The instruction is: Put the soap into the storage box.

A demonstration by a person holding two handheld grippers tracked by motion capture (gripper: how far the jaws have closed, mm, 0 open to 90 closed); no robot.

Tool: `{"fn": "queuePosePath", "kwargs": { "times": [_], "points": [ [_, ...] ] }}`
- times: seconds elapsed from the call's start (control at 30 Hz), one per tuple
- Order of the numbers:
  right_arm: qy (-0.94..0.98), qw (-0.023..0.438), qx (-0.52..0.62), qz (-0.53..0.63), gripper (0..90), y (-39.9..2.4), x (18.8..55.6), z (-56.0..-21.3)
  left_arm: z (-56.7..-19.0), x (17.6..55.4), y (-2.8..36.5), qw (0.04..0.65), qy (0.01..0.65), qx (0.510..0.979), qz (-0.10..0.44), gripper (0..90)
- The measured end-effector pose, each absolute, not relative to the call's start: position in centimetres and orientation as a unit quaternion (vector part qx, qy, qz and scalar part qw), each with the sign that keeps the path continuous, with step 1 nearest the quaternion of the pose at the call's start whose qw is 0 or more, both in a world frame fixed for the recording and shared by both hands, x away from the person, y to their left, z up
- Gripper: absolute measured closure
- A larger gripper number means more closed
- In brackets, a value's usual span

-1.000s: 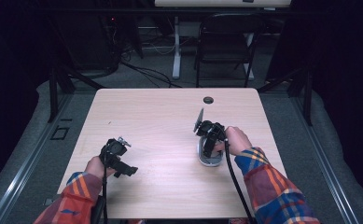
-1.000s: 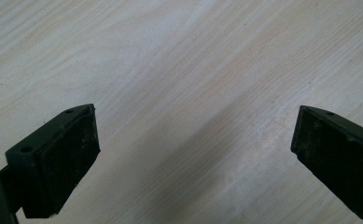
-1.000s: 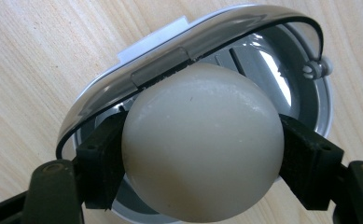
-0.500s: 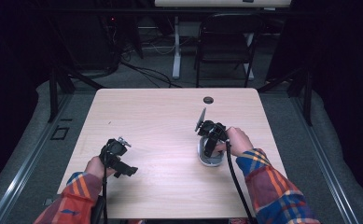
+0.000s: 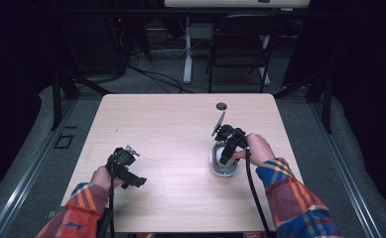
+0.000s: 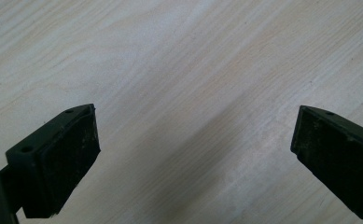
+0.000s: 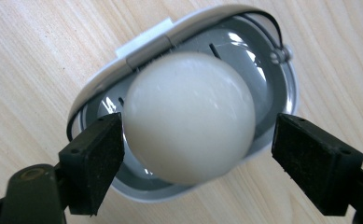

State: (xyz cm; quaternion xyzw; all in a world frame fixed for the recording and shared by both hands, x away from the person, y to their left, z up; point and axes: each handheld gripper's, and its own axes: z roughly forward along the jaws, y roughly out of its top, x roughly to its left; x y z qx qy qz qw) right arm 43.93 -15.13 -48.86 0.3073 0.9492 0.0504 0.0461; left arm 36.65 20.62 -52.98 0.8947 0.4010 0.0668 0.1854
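Straddling a white egg-like ball (image 7: 189, 116) in a grey oval dish (image 7: 282, 100) on the desk (image 5: 170, 129), right hand-held gripper (image 7: 195, 161) open, nothing gripped yet; left hand-held gripper (image 6: 193, 154) idling open.

Table (image 5: 165, 124): light wood-grain top, rectangular, standing on grey carpet.
Small dark disc (image 5: 222, 105): lying on the table near its far edge, right of centre.
Folding chair (image 5: 240, 44): dark, beyond the table's far edge.
White desk leg (image 5: 187, 49): upright, left of the chair.
Cables (image 5: 156, 77): dark, trailing across the floor behind the table.
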Motion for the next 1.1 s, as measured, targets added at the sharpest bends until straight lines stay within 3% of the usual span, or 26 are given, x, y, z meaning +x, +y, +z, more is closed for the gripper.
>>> {"fn": "queuePosePath", "kwargs": {
  "times": [0.53, 1.1],
  "points": [
    [0.936, 0.057, 0.336, 0.085, 4.6, -18.7, 42.5, -46.6, -53.0, 36.6, 20.6, 0.185, 0.401, 0.895, 0.067, 0.9],
    [0.921, 0.084, 0.370, 0.089, 0.7, -24.1, 39.7, -46.4, -53.0, 36.7, 20.5, 0.183, 0.402, 0.895, 0.067, 0.9]
  ]
}}
